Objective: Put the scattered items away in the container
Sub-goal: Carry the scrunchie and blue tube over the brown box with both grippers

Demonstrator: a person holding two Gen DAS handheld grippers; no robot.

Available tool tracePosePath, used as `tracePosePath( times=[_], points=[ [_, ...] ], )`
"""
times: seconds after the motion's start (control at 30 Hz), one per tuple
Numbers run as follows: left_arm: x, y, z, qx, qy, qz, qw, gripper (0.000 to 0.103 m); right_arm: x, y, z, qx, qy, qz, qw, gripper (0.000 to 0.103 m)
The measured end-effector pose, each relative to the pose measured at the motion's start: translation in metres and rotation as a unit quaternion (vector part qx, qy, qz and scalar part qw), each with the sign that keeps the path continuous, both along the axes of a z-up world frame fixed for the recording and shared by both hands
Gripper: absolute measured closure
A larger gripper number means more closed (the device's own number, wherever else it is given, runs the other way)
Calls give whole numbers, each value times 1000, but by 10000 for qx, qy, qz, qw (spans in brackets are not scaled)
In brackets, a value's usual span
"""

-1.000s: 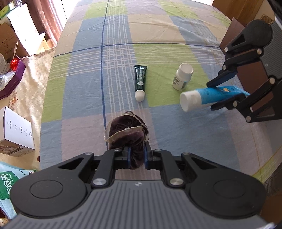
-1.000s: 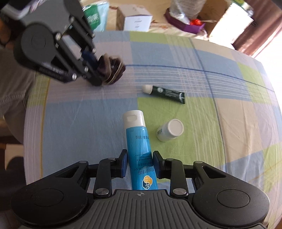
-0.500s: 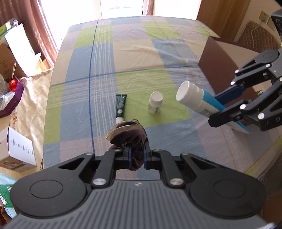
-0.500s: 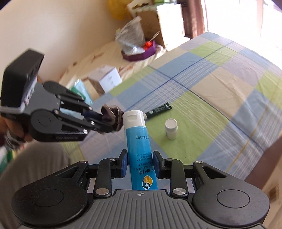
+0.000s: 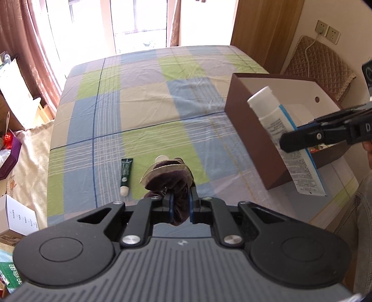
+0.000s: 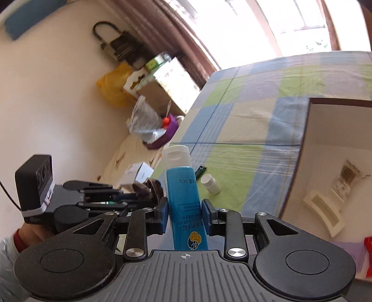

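- L gripper (image 5: pixel 180 206) – jaws clamped on a dark brown velvet scrunchie (image 5: pixel 168 180), held up off the bed (image 5: pixel 144 97); in the R wrist view the same gripper (image 6: pixel 130 197) sits low at left w/ a hand (image 6: pixel 32 232) behind it.
- R gripper (image 6: pixel 184 215) – jaws pinching a blue hand-cream tube (image 6: pixel 183 197) round its lower half, white cap pointing away from the cam; in the L wrist view the tube (image 5: pixel 286 144) hangs tilted, cap up, crimped end down, over the box's near wall.
- Brown box (image 5: pixel 251 130) (the container) – open top, white inside, sits by the bed's right edge; R wrist view shows a small packet and a white flat piece (image 6: pixel 323 206) already in it, plus sth red at the near corner, can't tell what.
- Green tube (image 5: pixel 125 176) – lies flat on the bed nearer the near edge than the far one, white cap toward the cam, just left of the scrunchie in view.
- White bottle (image 6: pixel 210 183) – on its side on a green check of the sheet, near the green tube's end; mostly hidden behind the scrunchie in the L wrist view.
- Off the bed's left edge: white carton (image 5: pixel 16 218), purple tray (image 5: pixel 10 160), more boxes + bags further back.
- Far edge of bed meets a bright window (image 5: pixel 139 21) w/ brown curtains.
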State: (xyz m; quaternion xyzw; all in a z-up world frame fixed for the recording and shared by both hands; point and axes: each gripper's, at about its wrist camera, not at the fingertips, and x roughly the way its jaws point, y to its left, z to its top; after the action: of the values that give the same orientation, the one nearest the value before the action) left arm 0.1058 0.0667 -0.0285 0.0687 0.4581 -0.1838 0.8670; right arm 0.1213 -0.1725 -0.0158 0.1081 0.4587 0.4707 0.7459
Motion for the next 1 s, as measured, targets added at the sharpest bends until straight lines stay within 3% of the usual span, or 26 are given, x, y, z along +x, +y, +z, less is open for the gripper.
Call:
tracePosePath(
  times=[0.3,0.53,0.73,1.0],
  points=[
    [-5,-34,20,-278,-139,-214,9993,94,2,-92,12,788,250,-1583,9839,71],
    [2,-77,32,-452,-197,-541,9973,94,5,-151,19,988,187,-2368,9663,71],
    [18,-134,38,-559,-259,-998,9931,94,13,-199,29,980,-31,-2837,9539,71],
    [43,-212,30,-575,-238,-1381,9885,94,38,-246,20,500,-294,-3355,9403,71]
  ],
)
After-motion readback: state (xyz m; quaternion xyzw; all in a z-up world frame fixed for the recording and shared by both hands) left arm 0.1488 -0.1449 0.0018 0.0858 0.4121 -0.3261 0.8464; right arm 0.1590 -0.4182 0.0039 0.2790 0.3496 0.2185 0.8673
